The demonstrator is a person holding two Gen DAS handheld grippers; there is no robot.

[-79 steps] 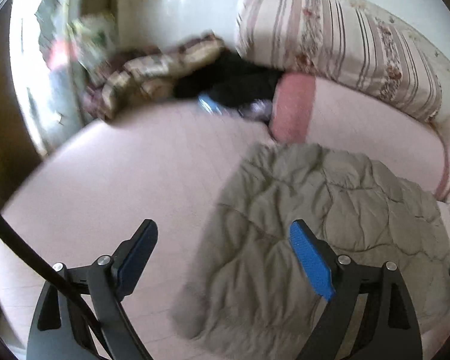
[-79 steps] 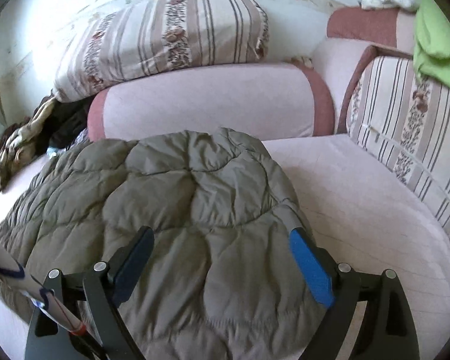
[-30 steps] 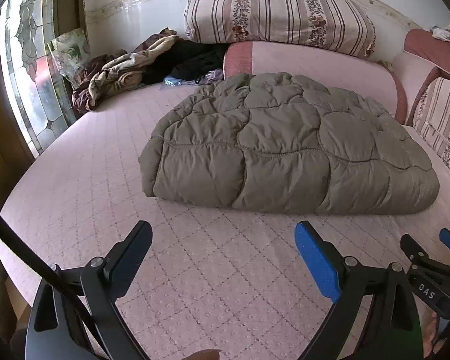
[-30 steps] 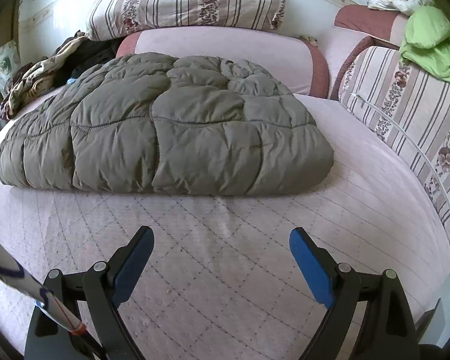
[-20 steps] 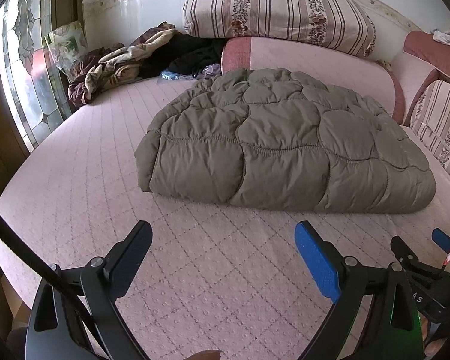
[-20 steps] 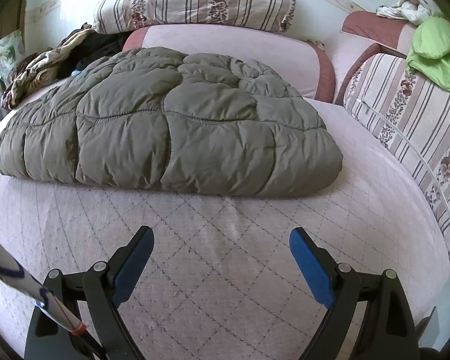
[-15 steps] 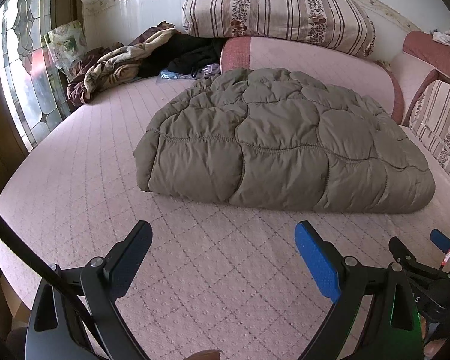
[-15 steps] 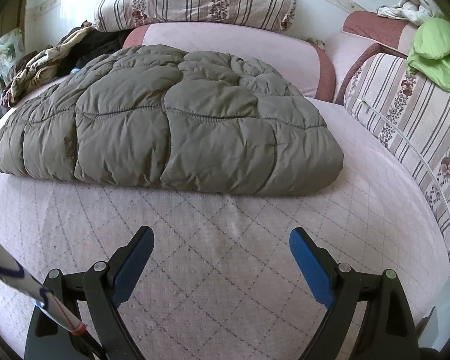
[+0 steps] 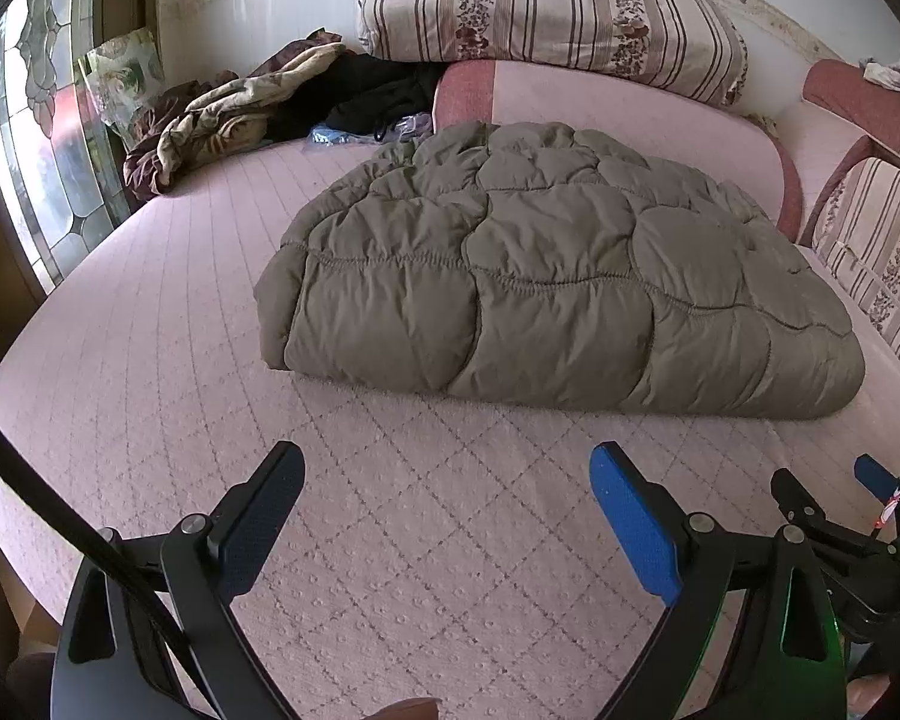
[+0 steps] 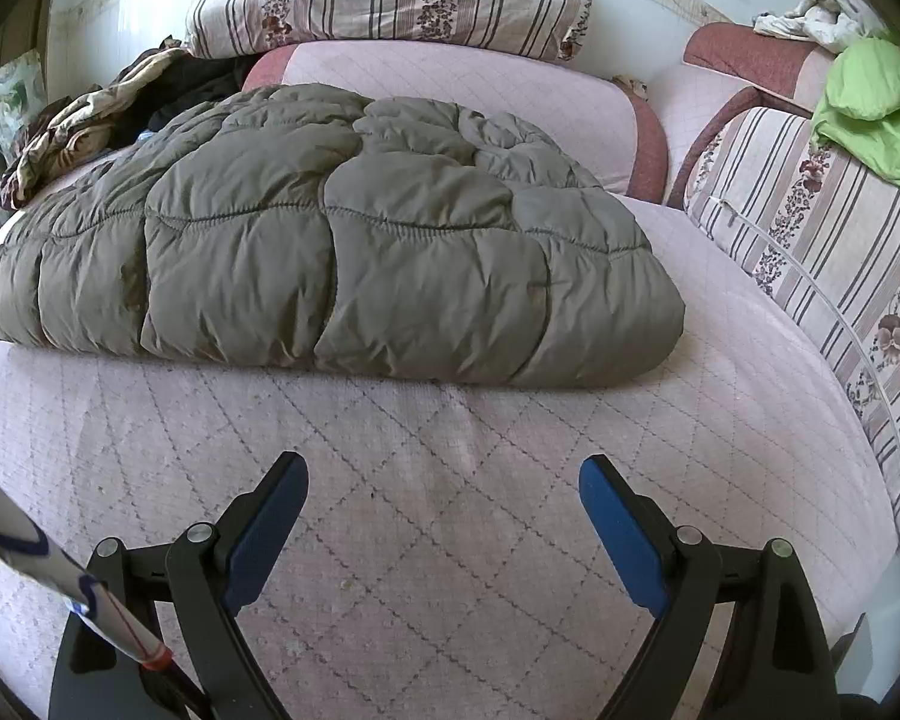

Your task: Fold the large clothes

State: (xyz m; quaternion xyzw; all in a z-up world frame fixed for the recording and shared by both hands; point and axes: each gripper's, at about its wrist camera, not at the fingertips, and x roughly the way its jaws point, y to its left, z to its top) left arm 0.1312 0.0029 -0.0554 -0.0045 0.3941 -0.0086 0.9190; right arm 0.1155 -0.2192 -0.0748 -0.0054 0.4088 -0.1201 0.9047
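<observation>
Quilted olive coat [image 9: 546, 276] lies folded in thick bundle mid-bed, on pink quilted cover [image 9: 390, 540], near headboard cushion [image 9: 600, 108]. My left claw [image 9: 444, 516] spread wide, empty, short of near fold edge. My right claw [image 10: 444, 516] likewise wide, holding nothing. Step, as judged: fold laid, hands clear. Next move, if any: pinch near edge at both ends, fold again.

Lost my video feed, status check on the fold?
Left gripper open, right gripper open, both empty. Olive puffer coat lies folded on the pink bedcover. Nothing in the way.
</observation>
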